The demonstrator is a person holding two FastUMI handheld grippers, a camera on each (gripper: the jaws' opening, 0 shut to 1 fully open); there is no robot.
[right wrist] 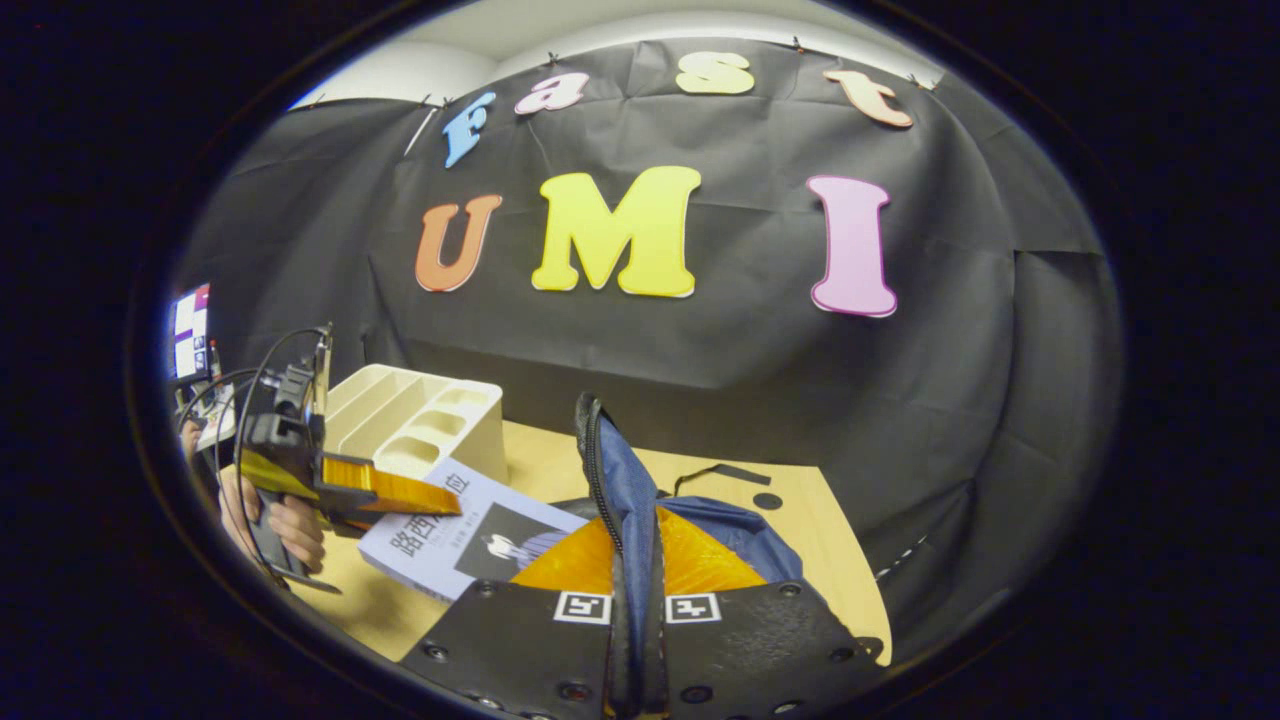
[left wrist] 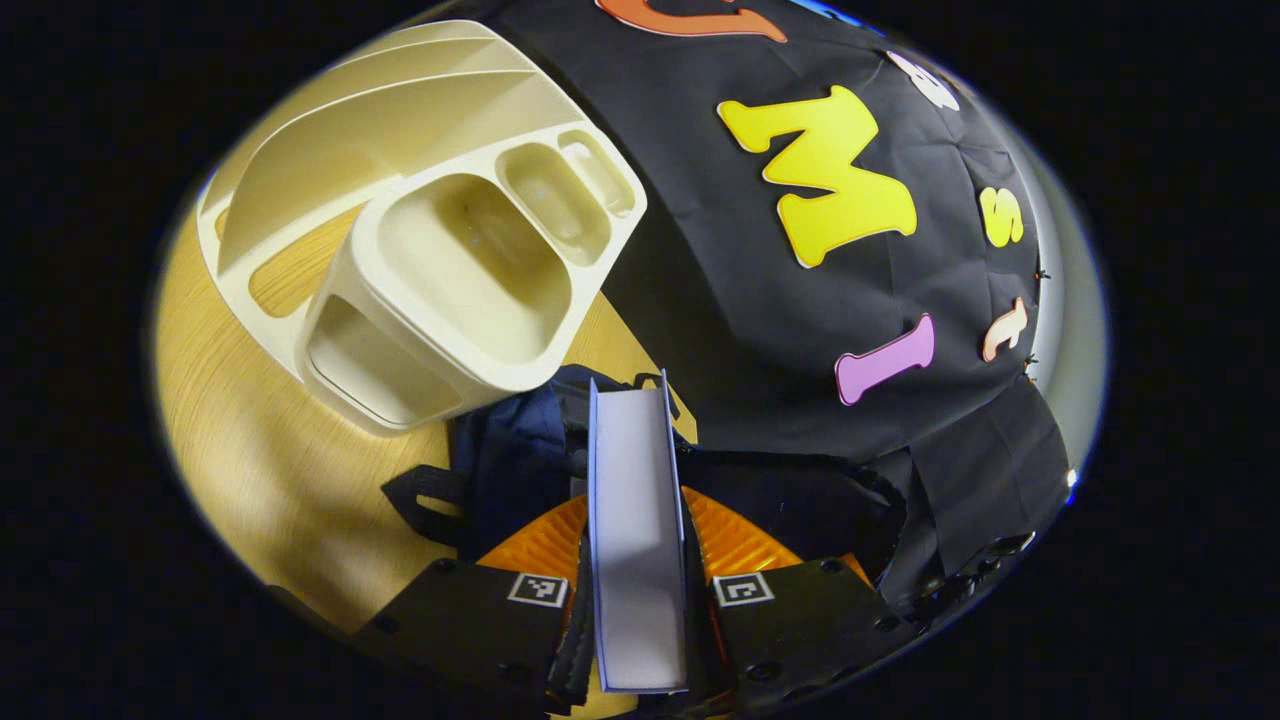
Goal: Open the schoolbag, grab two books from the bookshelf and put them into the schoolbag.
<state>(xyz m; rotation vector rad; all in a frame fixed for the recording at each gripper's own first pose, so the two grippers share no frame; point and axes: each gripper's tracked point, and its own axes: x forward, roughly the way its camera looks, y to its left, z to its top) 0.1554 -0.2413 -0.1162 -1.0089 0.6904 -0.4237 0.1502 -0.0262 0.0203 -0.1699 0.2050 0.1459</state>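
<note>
My left gripper point(left wrist: 637, 560) is shut on a book point(left wrist: 635, 520), held edge-on so its white page block faces me, just above the dark blue schoolbag point(left wrist: 510, 460). The cream plastic bookshelf point(left wrist: 450, 240) stands behind it on the table with bare compartments. In the right gripper view, my right gripper point(right wrist: 635, 560) is shut on the schoolbag's zippered edge point(right wrist: 610, 470) and holds it upright. There, the left gripper point(right wrist: 400, 492) appears to the left in a hand point(right wrist: 290, 520), carrying the book point(right wrist: 470, 540) cover-up beside the bag. The bookshelf point(right wrist: 420, 420) sits behind it.
A wooden table point(left wrist: 250, 470) carries everything, and the black cloth wall point(right wrist: 700, 350) hangs close behind it. A black bag strap point(right wrist: 720, 472) lies on the table toward the wall. Cables and a small screen point(right wrist: 190, 330) sit at the far left.
</note>
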